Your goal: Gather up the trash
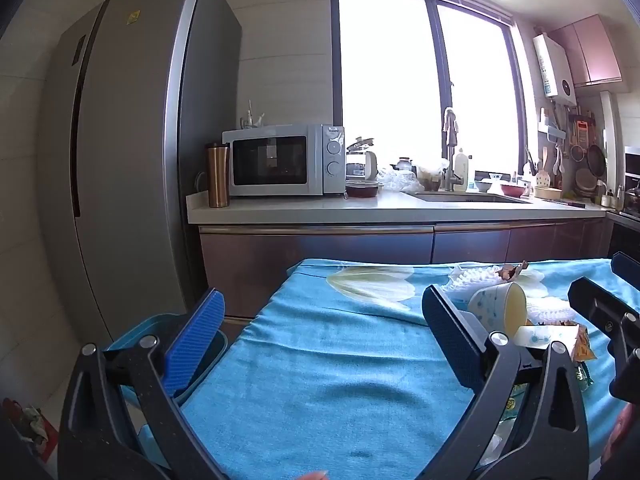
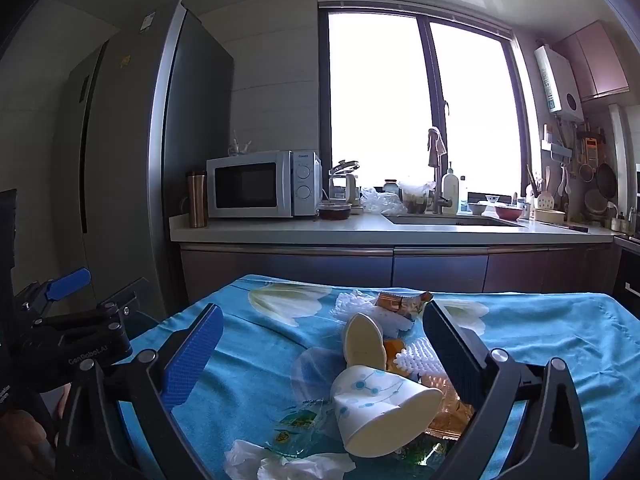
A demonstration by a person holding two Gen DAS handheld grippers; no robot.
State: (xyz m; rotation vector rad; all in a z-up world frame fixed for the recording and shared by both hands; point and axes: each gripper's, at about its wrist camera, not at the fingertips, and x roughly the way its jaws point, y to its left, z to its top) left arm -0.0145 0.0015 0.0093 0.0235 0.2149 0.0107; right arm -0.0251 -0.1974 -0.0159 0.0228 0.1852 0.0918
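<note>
- Blue cloth with white flowers (image 2: 248,364) covers the worktop I am working over, and both my grippers hang above it, tipped slightly downward.
- My left gripper (image 1: 320,320) has its jaws released as wide as they go, with only bare cloth between them.
- Off the outer side of the left gripper's left jaw, past the worktop's edge and lower down, I see part of a blue bin (image 1: 140,332).
- Just outside its right jaw the trash begins: a paper cup (image 1: 498,304) on its side, a small white carton (image 1: 534,338) in front of it, and white foam netting (image 1: 476,276) behind.
- My right gripper (image 2: 320,340) is also released, jaws spread wide and clamping nothing.
- Between its jaws lies the trash pile, resting on the cloth and apart from the pads.
- Nearest me in that gap is a paper cup with blue dots (image 2: 380,408), tipped over with its mouth toward me.
- Behind it a second cup (image 2: 364,344) shows its pale inside.
- Close against the right jaw sit a white foam net (image 2: 416,358) and an orange wrapper (image 2: 444,396); I cannot tell whether they touch the pad.
- Toward the left jaw lies a clear plastic bag with green print (image 2: 300,424), and crumpled white tissue (image 2: 280,462) lies at the near end of the gap.
- Beyond the jaw tips a brown wrapper (image 2: 404,302) rests on more foam netting.
- Far ahead of both grippers I see a microwave (image 2: 260,184) beside a fridge (image 2: 132,152).
</note>
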